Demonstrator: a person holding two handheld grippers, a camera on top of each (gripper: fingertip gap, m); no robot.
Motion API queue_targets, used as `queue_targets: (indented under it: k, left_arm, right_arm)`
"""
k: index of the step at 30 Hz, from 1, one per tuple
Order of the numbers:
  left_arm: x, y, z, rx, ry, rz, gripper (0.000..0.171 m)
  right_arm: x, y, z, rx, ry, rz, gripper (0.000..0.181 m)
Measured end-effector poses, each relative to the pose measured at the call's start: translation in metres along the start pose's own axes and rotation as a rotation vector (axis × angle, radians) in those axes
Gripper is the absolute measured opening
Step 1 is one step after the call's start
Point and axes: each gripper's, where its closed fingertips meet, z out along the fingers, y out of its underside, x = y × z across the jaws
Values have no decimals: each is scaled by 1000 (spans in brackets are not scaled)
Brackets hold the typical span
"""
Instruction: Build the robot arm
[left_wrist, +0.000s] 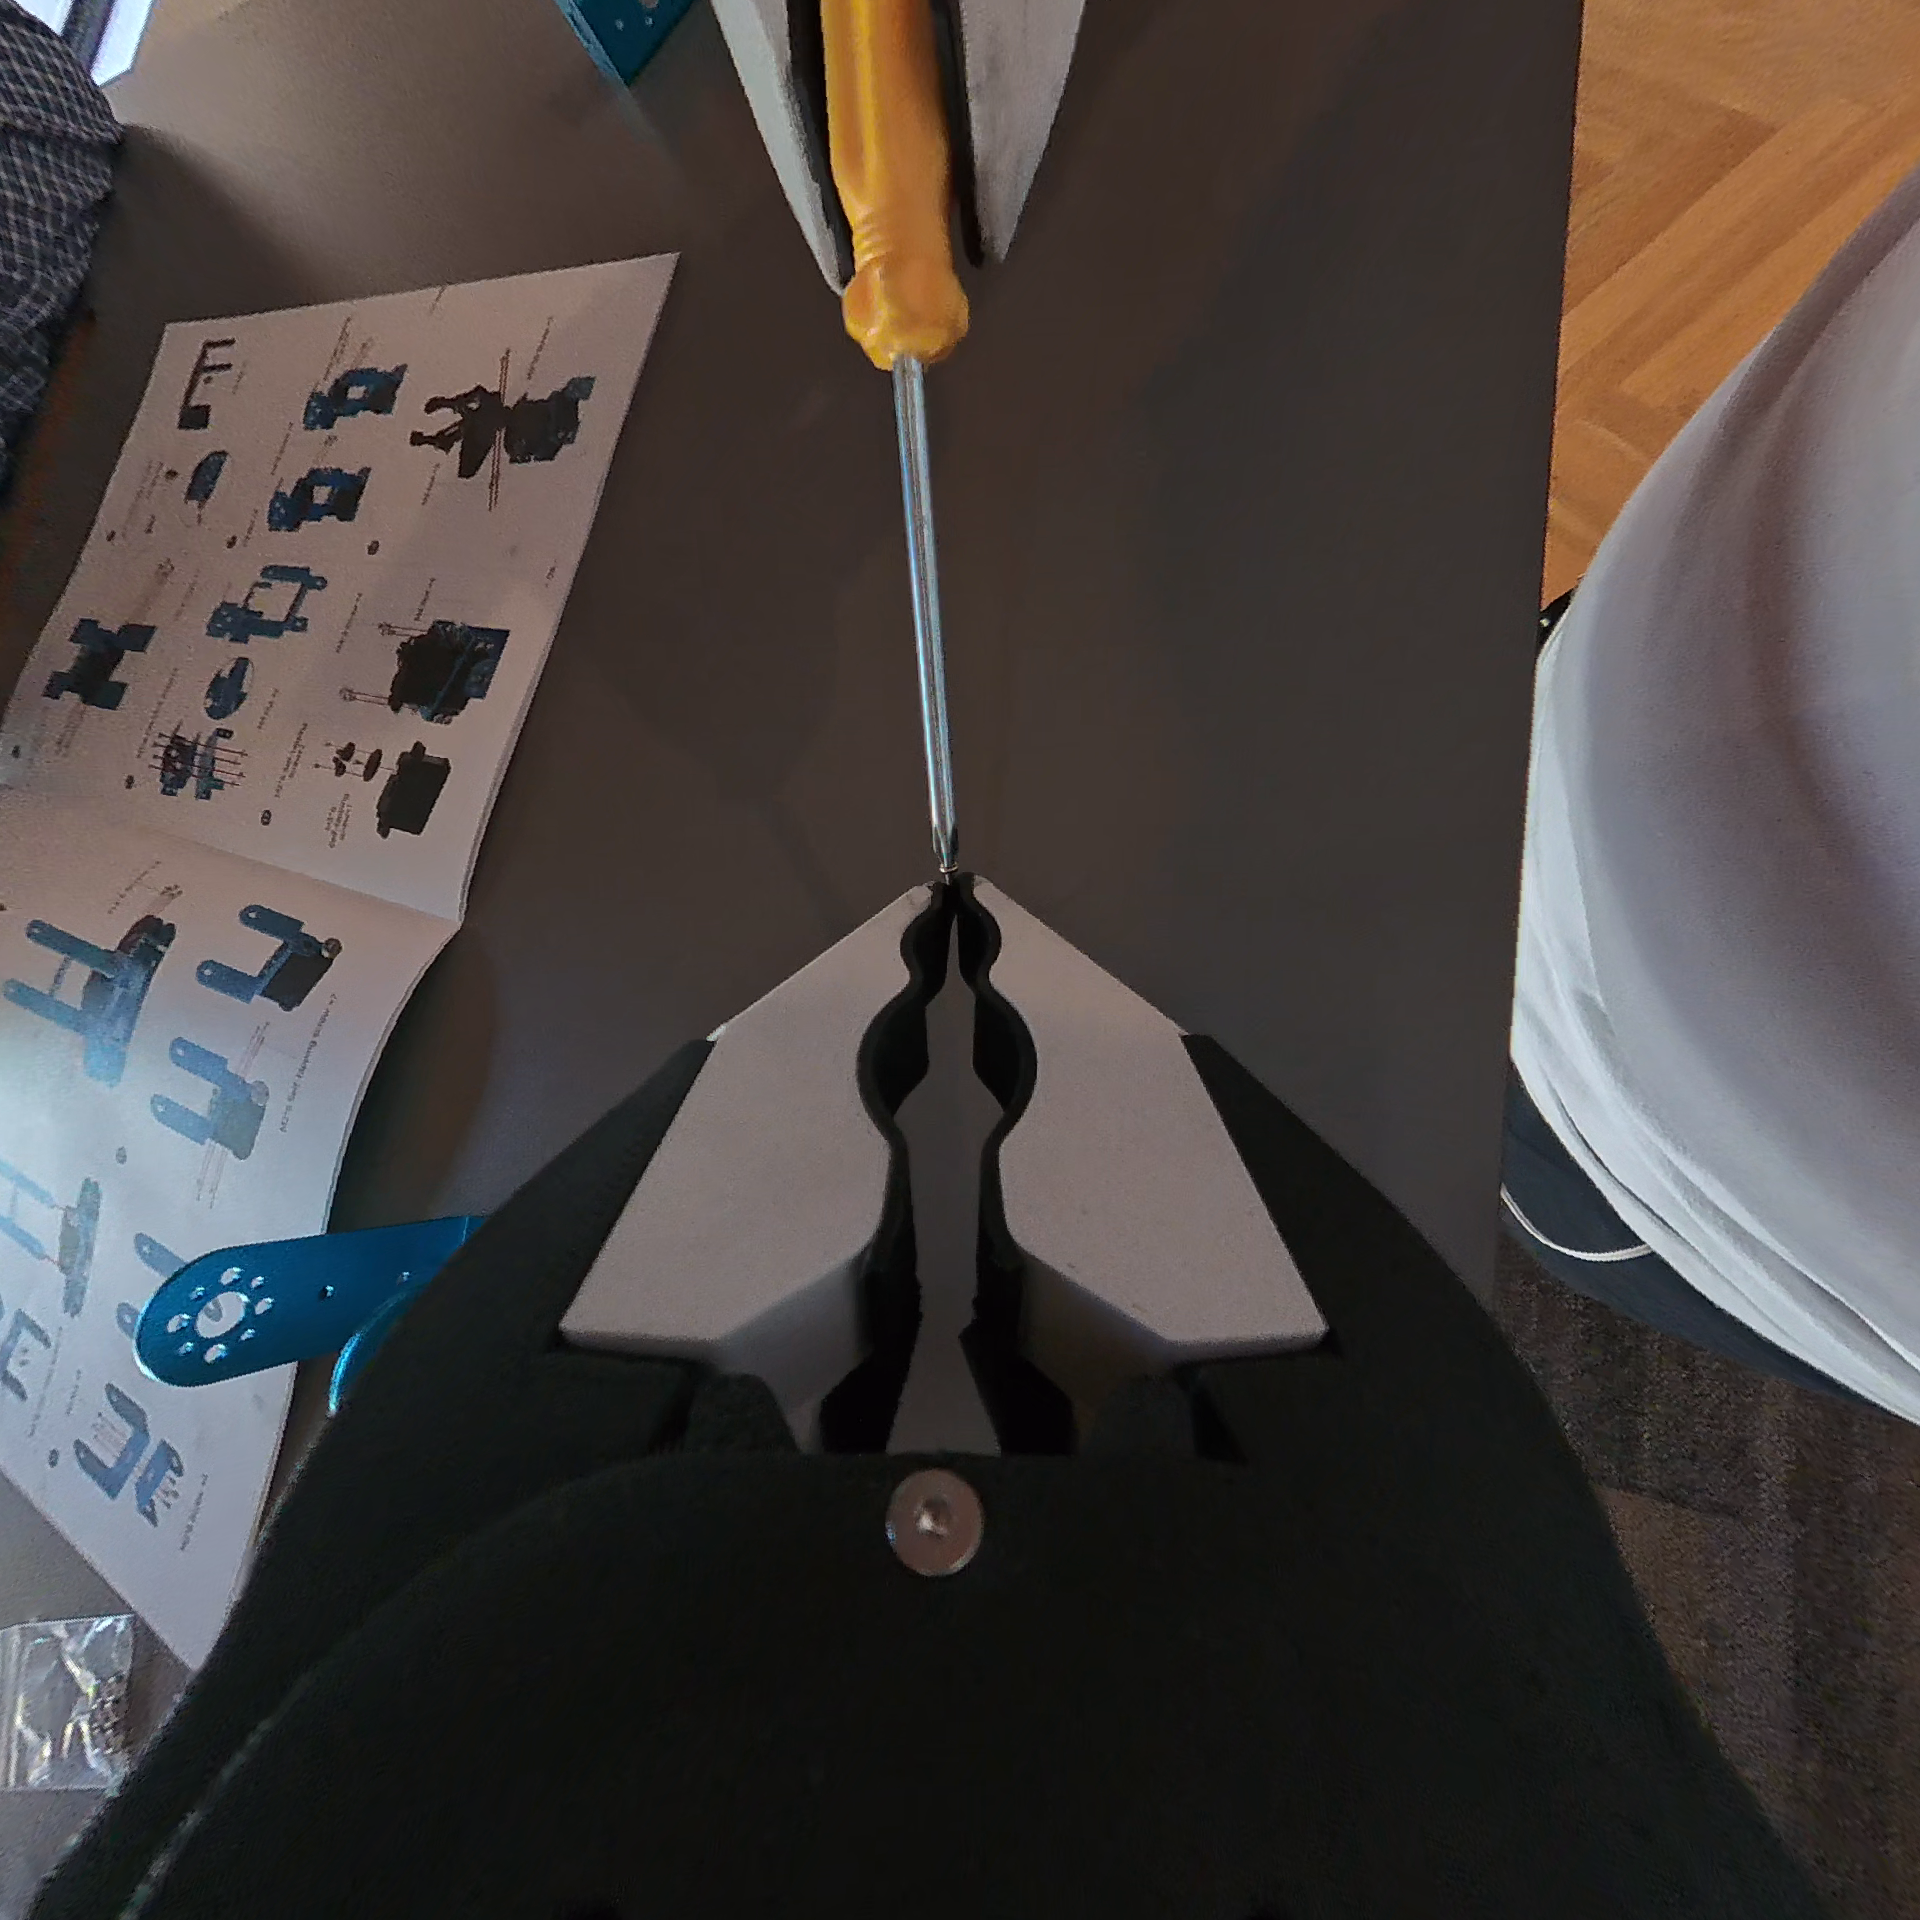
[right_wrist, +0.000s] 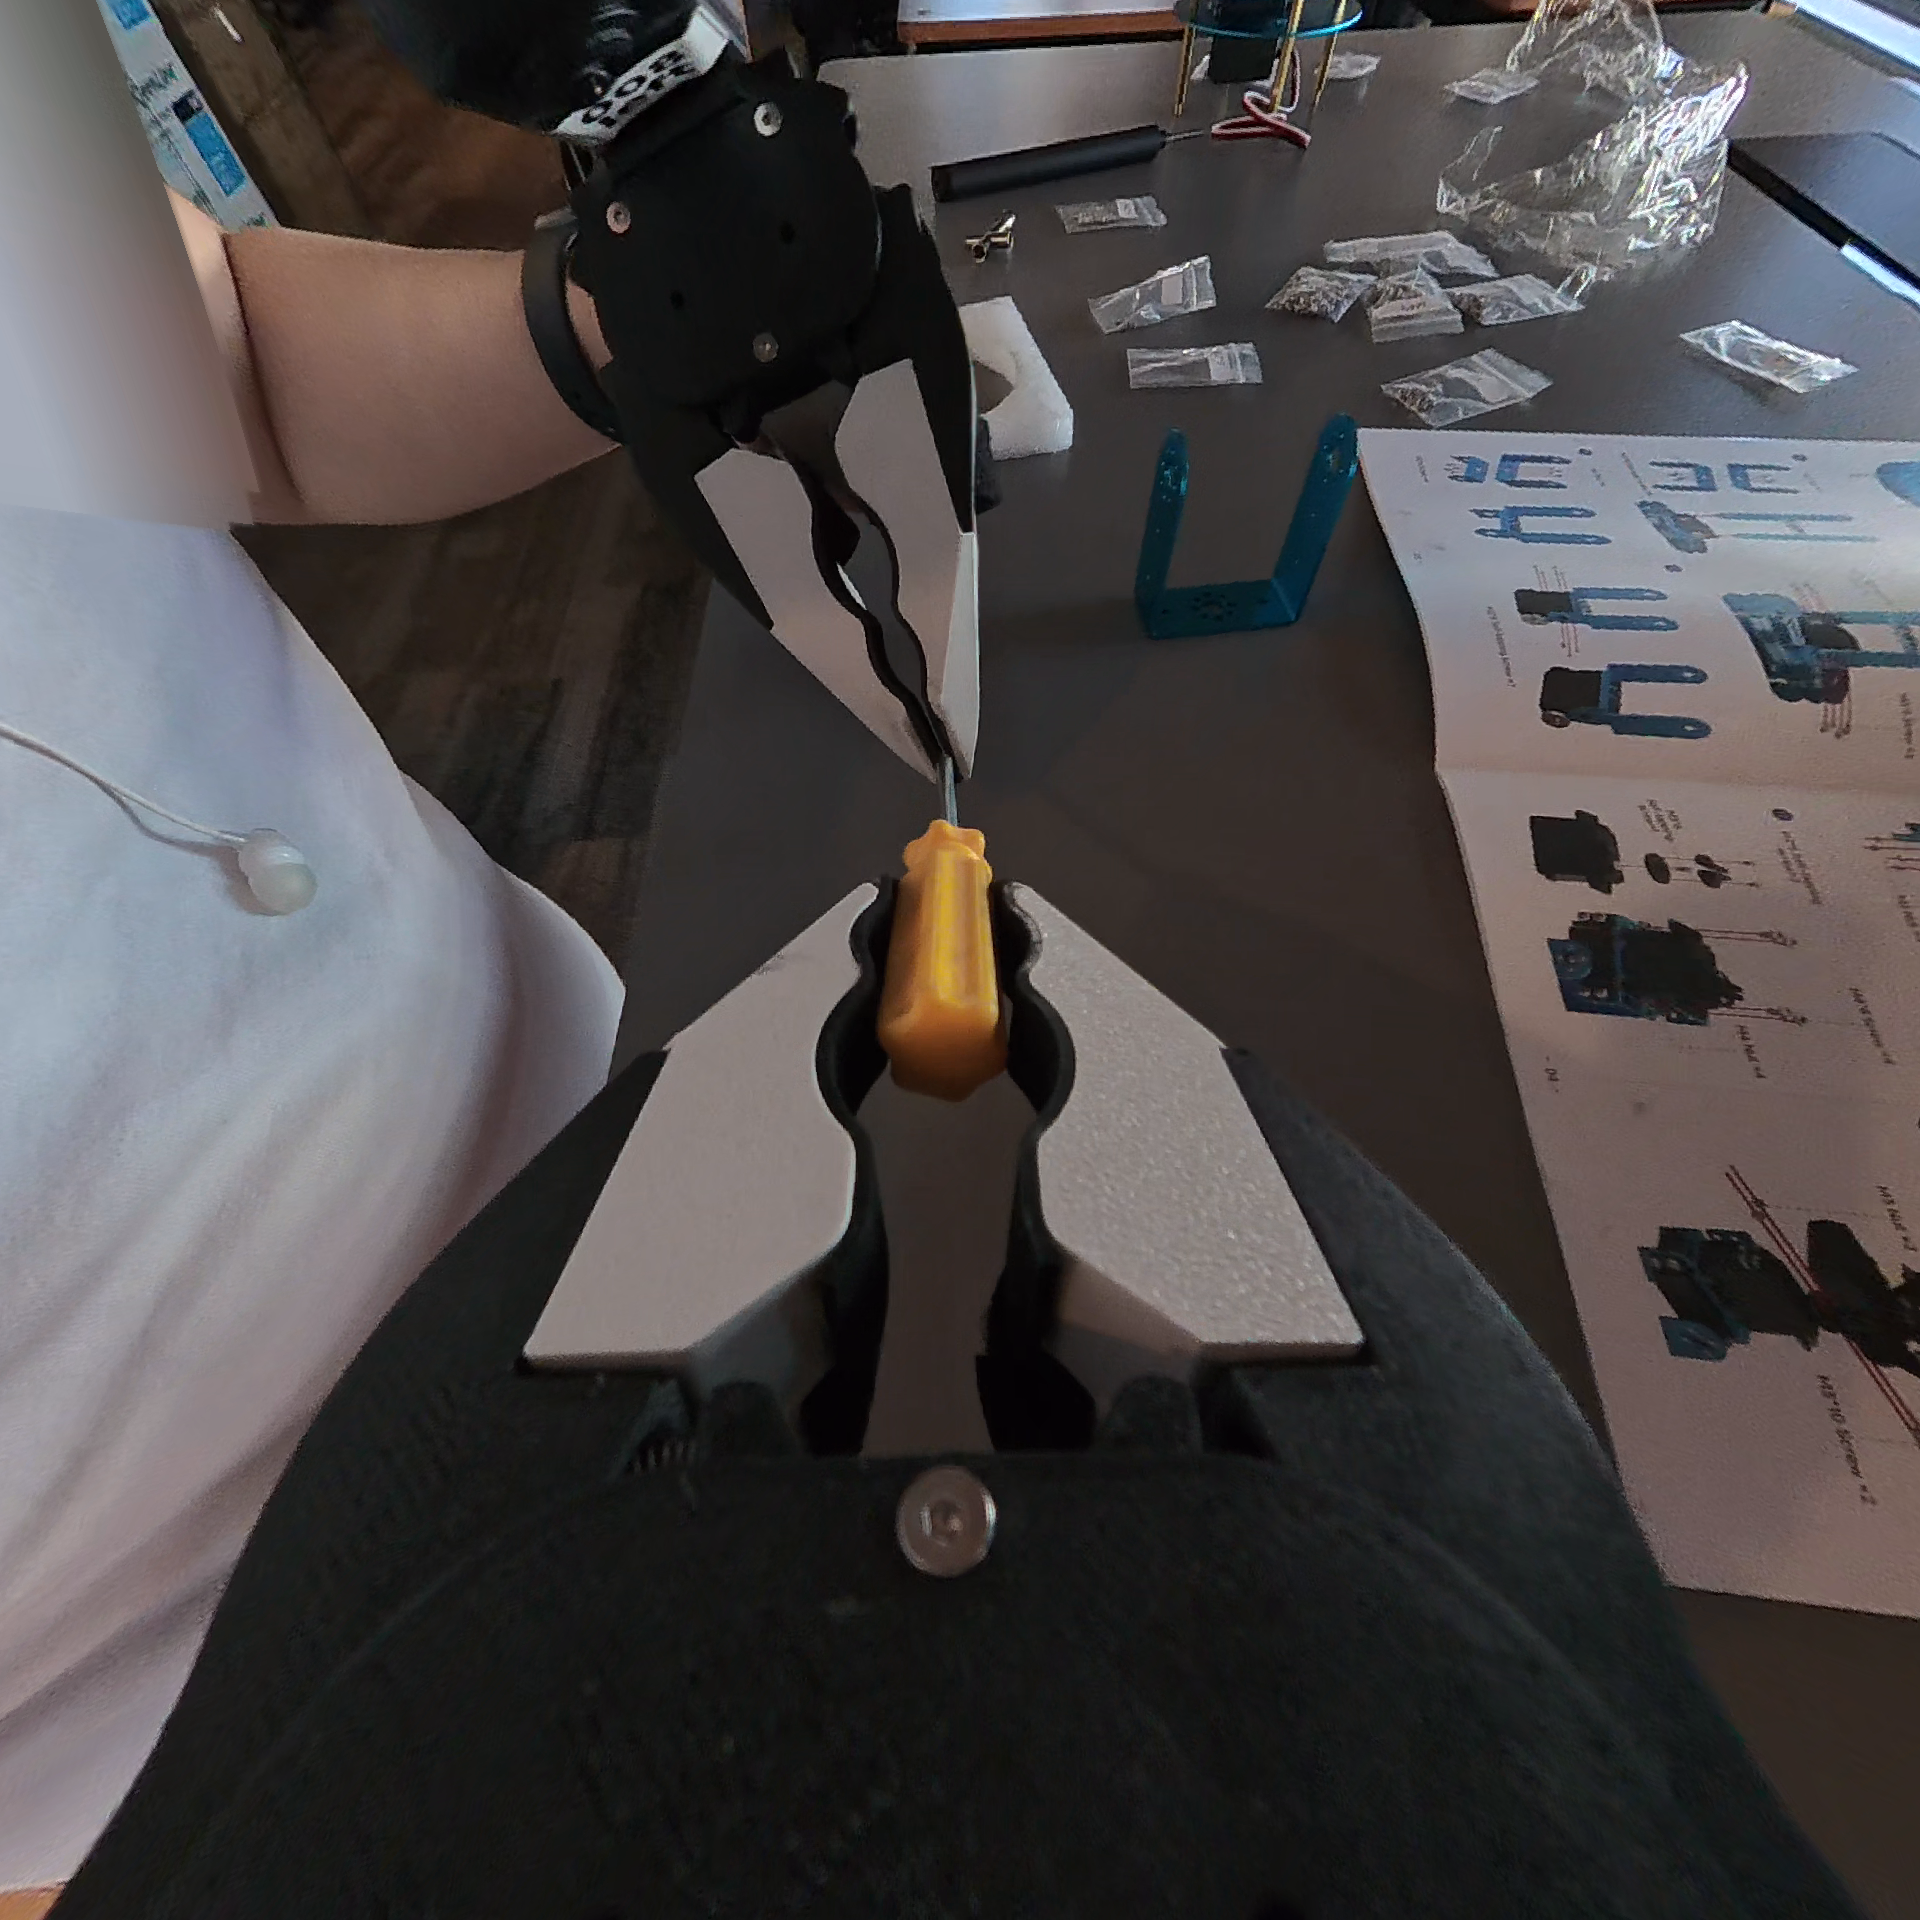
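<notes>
My right gripper (right_wrist: 945, 894) is shut on the orange handle of a screwdriver (right_wrist: 940, 987) and holds it above the dark grey table (right_wrist: 1195, 831). The steel shaft (left_wrist: 925, 582) points straight at my left gripper (left_wrist: 948, 891), which is shut. The screwdriver's tip meets the left fingertips; whether something tiny is pinched there is too small to tell. In the right wrist view the left gripper (right_wrist: 951, 774) comes down from the upper left onto the shaft's end. In the left wrist view the right gripper (left_wrist: 904, 244) shows at the top.
An open instruction booklet (left_wrist: 343, 540) (right_wrist: 1662, 935) lies on the table. A blue U-shaped bracket (right_wrist: 1226, 613) stands near it, and another blue bracket (left_wrist: 270, 1299) lies on the booklet. Several small bags of hardware (right_wrist: 1195, 364), crumpled clear plastic (right_wrist: 1590, 156) and white foam (right_wrist: 1023, 384) lie farther back. A person's white shirt (right_wrist: 208, 1039) is close by. Some 9 cm of space lies between my two pairs of fingers.
</notes>
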Motion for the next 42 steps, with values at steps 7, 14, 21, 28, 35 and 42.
queue_targets:
  k: [7, 14, 21, 28, 35, 42]
  left_arm:
    - [0, 1, -1, -1, -3, 1, 0]
    - [-1, 4, 2, -20, 8, -3, 0]
    - [-1, 5, 4, -32, 15, 4, 0]
    - [0, 9, 8, -72, 28, 21, 0]
    - [-2, 9, 9, -68, 34, 0, 0]
    - [-1, 8, 11, -68, 47, 15, 0]
  right_arm:
    - [2, 2, 1, 24, -26, 68, 16]
    - [2, 5, 3, -11, -17, 50, 17]
    - [3, 8, 3, -25, -17, 51, 17]
    - [2, 10, 5, -81, 9, -4, 17]
    - [2, 8, 6, -96, 29, -39, 17]
    - [3, 9, 5, -86, 21, -38, 17]
